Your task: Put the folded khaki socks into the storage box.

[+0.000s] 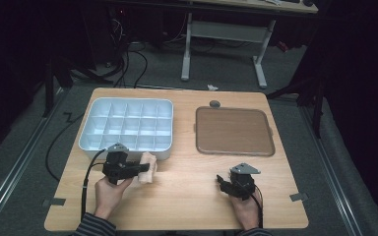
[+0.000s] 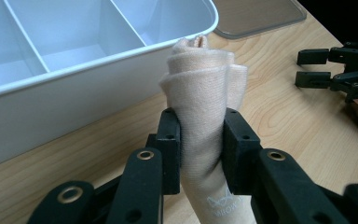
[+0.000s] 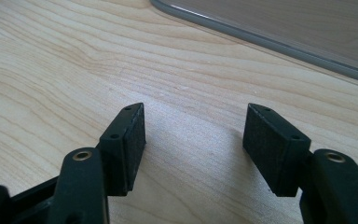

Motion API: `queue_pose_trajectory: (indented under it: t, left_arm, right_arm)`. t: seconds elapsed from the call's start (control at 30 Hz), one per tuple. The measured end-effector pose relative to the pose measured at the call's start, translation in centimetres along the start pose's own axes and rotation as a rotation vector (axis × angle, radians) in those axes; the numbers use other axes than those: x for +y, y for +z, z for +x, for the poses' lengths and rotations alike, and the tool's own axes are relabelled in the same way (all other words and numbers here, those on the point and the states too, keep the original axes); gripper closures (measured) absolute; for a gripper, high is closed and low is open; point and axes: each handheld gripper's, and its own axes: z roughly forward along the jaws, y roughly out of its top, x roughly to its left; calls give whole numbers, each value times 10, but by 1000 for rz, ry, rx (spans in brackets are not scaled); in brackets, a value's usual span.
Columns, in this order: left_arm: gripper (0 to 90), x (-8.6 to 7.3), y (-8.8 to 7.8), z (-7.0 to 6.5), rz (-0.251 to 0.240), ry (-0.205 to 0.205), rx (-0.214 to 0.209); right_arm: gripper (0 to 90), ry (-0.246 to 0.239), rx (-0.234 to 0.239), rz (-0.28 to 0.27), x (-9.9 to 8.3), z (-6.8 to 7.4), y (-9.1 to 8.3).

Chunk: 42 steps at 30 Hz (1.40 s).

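The left tongs (image 2: 200, 140) were clamped on a rolled-up beige sock (image 2: 204, 93), pads squeezing its middle, right by the near wall of the white divided box (image 1: 128, 150). The right tongs (image 3: 193, 140) sat open with nothing between them, over bare bench (image 1: 187, 196), well off to the right of the box and nearer the person than the brown lid (image 1: 234, 131).

What I'd worry about: the roll was soft and only pinched at one spot, so it could have loosened or slipped out on the way over the box wall. The cells looked smallish next to the roll, so it might have caught on a divider or the rim and ended up half in, half out. Pinching harder would just squash it.

Hard to tell stuff: the lower end of the sock ran out of the left gripper view, and there was small pale lettering on it I couldn't read. From the high view I couldn't make out whether the sock touched the box or the bench.
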Motion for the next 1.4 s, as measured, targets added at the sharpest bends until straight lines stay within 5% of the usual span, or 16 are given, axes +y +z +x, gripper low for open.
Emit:
queue_pose_trajectory:
  t: [1.4]
  left_arm:
    - [715, 3, -19, 16, -11, -28, 27]
  right_arm:
    - [389, -1, 1, -1, 0, 0, 0]
